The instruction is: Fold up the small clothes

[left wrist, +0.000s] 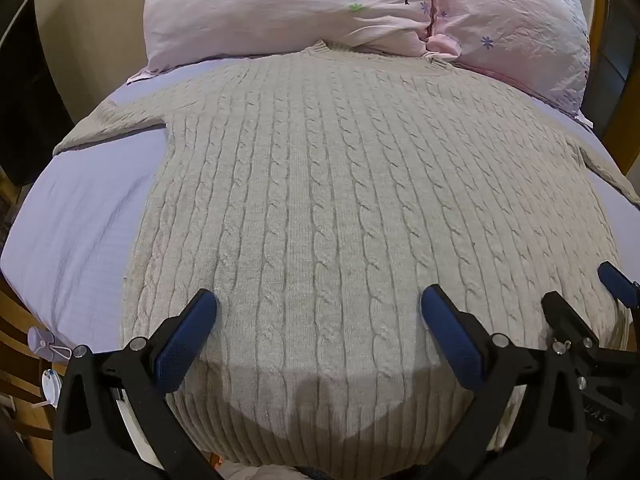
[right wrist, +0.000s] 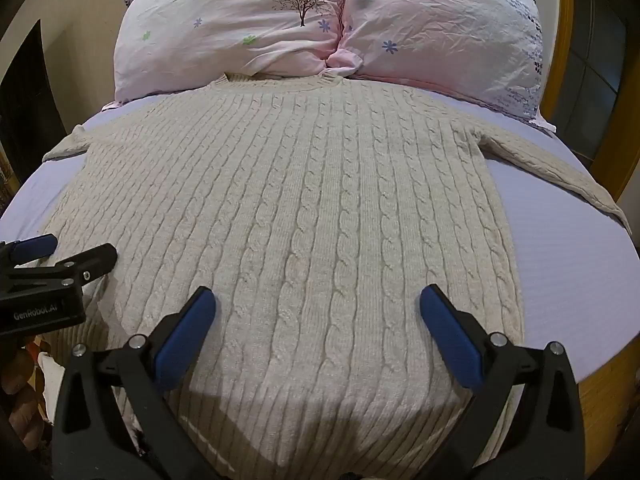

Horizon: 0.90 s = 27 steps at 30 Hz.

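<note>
both claws gaping | sweater (left wrist: 320, 200) flat | right sleeve (right wrist: 552, 168) fully visible right-wrist only

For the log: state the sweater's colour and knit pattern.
Sweater: cream-beige, vertical cable knit. Shows best in the right wrist view.

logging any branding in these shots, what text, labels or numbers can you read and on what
"GenRobot.AI": white print on the black body of the left gripper, seen in the right wrist view.
"UAS": faint raised letters, only part showing, on the black body of the right gripper in the left wrist view.
The sweater, pillows and sheet carry no text.
</note>
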Each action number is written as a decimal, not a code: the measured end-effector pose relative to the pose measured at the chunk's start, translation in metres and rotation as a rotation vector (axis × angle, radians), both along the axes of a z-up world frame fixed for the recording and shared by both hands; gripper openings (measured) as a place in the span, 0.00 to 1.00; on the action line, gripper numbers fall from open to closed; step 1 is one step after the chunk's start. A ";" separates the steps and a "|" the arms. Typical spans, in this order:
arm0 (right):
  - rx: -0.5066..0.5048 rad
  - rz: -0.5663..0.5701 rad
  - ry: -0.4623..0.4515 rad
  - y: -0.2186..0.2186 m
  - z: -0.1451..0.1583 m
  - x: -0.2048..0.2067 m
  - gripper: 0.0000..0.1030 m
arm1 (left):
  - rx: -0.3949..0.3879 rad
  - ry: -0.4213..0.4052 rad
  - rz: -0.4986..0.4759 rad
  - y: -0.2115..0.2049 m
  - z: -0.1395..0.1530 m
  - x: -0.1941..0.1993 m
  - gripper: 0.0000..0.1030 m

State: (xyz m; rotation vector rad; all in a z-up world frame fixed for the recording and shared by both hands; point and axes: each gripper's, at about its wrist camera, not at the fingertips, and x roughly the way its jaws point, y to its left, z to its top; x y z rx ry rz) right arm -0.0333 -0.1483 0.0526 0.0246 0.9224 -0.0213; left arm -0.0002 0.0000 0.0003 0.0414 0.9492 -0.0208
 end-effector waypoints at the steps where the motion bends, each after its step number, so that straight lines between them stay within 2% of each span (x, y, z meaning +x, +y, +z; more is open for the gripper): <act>1: 0.001 0.000 0.001 0.000 0.000 0.000 0.98 | 0.001 0.001 -0.001 0.000 0.000 0.000 0.99; 27: -0.001 0.000 0.000 0.000 0.000 0.000 0.98 | 0.001 -0.002 0.000 -0.001 0.000 -0.003 0.99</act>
